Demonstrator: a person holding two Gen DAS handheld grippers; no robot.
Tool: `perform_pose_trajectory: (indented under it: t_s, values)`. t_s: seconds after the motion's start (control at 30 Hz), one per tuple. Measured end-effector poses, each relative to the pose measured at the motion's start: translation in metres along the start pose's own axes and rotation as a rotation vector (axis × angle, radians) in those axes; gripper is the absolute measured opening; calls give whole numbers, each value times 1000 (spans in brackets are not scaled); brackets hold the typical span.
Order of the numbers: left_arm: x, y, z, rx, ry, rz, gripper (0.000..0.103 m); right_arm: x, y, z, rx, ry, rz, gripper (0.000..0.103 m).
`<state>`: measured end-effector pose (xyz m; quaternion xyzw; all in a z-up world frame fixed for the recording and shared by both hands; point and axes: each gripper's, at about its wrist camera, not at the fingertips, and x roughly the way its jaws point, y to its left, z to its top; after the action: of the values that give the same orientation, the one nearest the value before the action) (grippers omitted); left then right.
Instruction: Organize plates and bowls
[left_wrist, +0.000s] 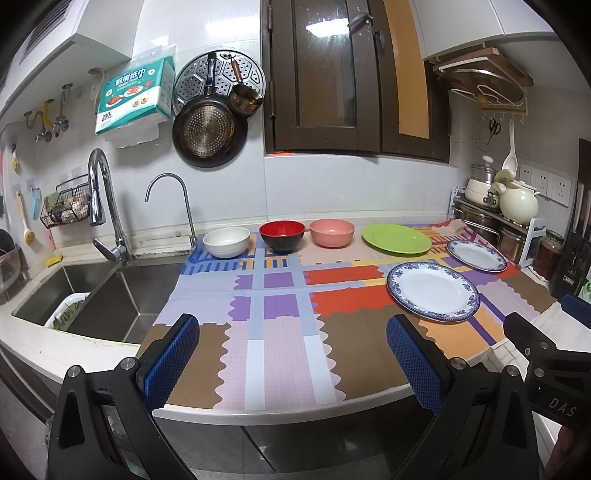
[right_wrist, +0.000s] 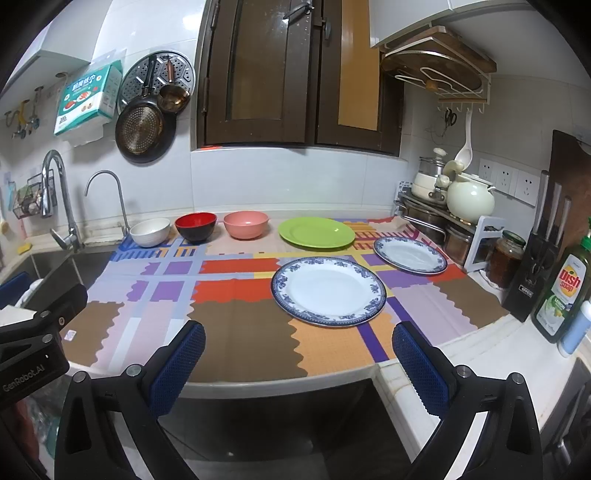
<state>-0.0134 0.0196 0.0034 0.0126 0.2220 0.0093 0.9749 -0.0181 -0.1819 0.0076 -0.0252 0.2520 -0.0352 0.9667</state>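
- Plates and bowls are all sitting separate on the patterned mat (right_wrist: 236, 332), so by the look of it the sorting hasn't really started.
- Ahead of the left gripper (left_wrist: 291, 354), at the far edge of the mat, three bowls in a row: white bowl (left_wrist: 226, 242), red-and-black bowl (left_wrist: 282, 235), pink bowl (left_wrist: 332, 232). Close together, none nested.
- Ahead of the right gripper (right_wrist: 299, 362): the near blue-rimmed plate (right_wrist: 328, 291) is closest and dead in front. The green plate (right_wrist: 316, 233) is further back, and the far blue-rimmed plate (right_wrist: 410, 255) is off to its right. None stacked.
- Still to do, I'd guess: stack the plates and nest the bowls.
- Both grippers have their jaws spread wide with nothing between the blue pads. They hang at the near counter edge, not touching any dish.
- Sink (left_wrist: 110, 295) is off to the left gripper's left, with nothing of the task in it as far as I can see.
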Motion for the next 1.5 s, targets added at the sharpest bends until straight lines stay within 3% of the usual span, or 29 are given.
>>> perform_pose_trajectory:
  t_s: [0.97,1.5]
  values:
    - [4,8,0,-10,-8,2,103,1,8,2,-4,-18,2,102]
    - [49,-7,16,29,30,-40,103,36,4,9,32,3,-6,102]
